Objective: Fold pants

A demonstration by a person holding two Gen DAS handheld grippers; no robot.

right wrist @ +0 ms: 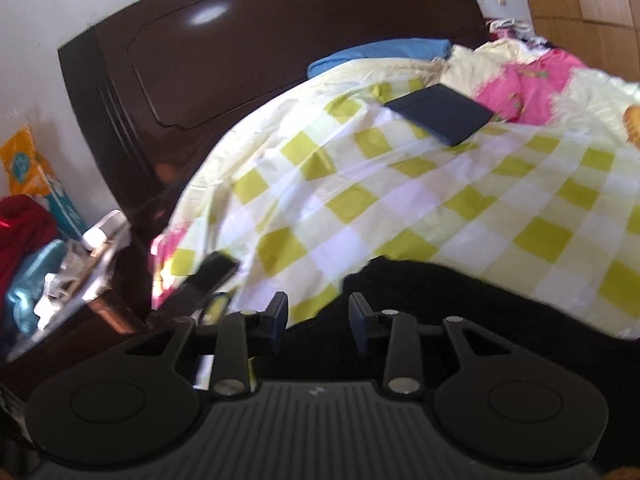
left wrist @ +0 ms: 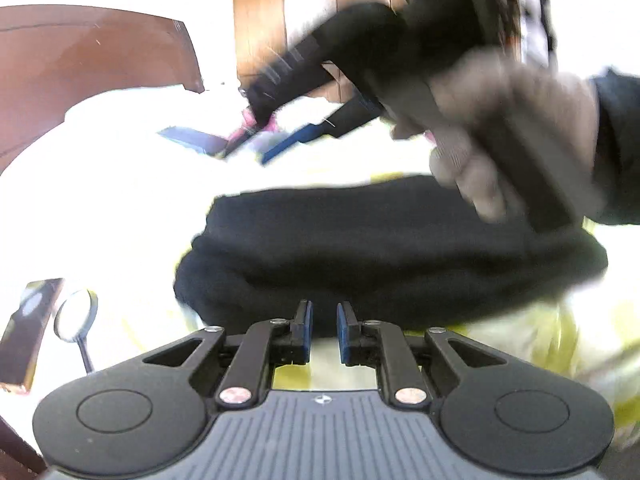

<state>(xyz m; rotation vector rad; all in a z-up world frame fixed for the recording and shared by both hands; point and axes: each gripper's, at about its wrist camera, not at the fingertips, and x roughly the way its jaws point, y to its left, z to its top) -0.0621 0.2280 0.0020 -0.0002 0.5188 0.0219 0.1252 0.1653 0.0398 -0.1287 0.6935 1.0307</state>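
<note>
Pants are lying in a dark, bunched band across the checked bedspread, already doubled over at least once by the look of the thick rounded edge nearest you. Your left claw is hovering just short of that near edge, its blue pads parted by a narrow gap with nothing between them, so it is released and gripping no cloth. Your right claw is swinging in the air above the far side of the bed, and your right hand around its handle is blurring with the motion. In the right wrist view that claw is standing open too, empty, with the black fabric lying just beneath and ahead of it.

You are sitting between folds, I judge: both claws are free and the garment is waiting for its next turn. Whether the legs are lying evenly stacked is hard to tell, since the fabric is reading as one black mass.

For the next move, you are needing both claws down at one end of the band, each pinching through all layers near a corner, then lifting together and carrying that end over to the other. Keep clear of the dark flat case resting farther up the bed.
</note>
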